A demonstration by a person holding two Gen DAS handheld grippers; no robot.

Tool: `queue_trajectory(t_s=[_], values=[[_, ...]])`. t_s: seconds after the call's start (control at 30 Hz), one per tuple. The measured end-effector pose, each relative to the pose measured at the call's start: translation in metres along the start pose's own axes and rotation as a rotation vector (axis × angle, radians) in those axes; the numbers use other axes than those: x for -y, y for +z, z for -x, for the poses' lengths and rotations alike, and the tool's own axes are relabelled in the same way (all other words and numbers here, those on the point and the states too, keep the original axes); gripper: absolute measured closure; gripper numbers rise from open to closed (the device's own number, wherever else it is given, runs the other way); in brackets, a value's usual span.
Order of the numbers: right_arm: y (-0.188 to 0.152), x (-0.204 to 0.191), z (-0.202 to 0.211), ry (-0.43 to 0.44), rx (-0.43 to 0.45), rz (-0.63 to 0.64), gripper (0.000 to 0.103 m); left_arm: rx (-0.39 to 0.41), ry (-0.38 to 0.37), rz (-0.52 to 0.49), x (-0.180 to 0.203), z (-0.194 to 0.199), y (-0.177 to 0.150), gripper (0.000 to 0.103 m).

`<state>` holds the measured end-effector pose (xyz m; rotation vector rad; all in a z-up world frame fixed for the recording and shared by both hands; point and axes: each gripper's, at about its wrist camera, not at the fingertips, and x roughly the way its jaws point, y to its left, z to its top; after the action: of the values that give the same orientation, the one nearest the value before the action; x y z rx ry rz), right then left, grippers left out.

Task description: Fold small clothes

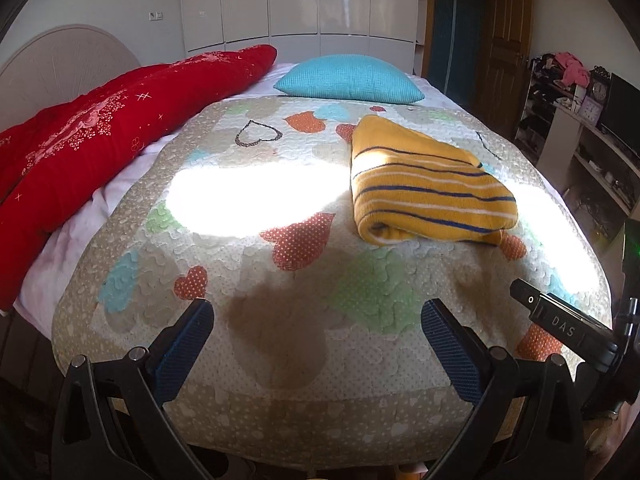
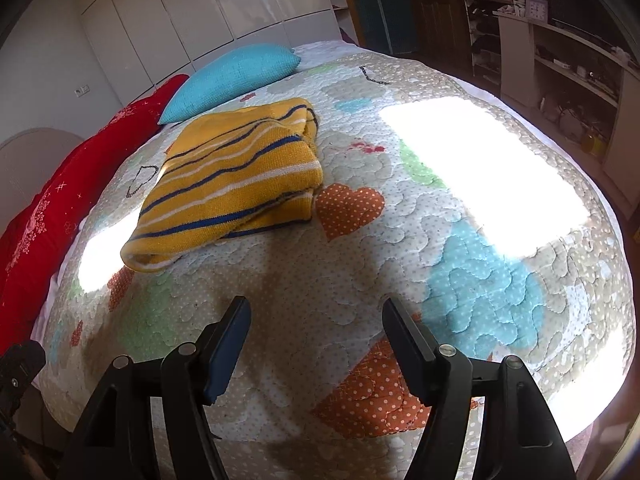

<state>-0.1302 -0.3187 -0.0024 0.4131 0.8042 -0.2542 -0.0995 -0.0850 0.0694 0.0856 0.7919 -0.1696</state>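
A yellow knit garment with blue and white stripes (image 1: 428, 188) lies folded into a compact rectangle on the heart-patterned quilt (image 1: 280, 280). It also shows in the right wrist view (image 2: 236, 184). My left gripper (image 1: 316, 312) is open and empty, held near the bed's front edge, well short of the garment. My right gripper (image 2: 316, 312) is open and empty too, over the quilt in front of and right of the garment. Part of the right gripper's body shows at the right edge of the left wrist view (image 1: 568, 328).
A red duvet (image 1: 100, 136) lies along the left side of the bed. A turquoise pillow (image 1: 348, 78) sits at the far end. White wardrobes (image 1: 296, 4) and a wooden door (image 1: 504, 44) stand behind. Cluttered shelves (image 1: 580, 120) stand on the right.
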Motion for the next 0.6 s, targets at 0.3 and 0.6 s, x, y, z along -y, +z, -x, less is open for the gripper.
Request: queue_trajectory(t_s=[0.3,0.6], values=[[-0.002,-0.017,0.005,-0.019,0.018,0.049,0.027,-0.014,0.002,-0.023,0.004,0.004,-0.006,0.0],[-0.007,-0.029,-0.002,-0.026,-0.003,0.08,0.026,-0.038,-0.009,-0.004,-0.002,0.0,-0.008,0.0]])
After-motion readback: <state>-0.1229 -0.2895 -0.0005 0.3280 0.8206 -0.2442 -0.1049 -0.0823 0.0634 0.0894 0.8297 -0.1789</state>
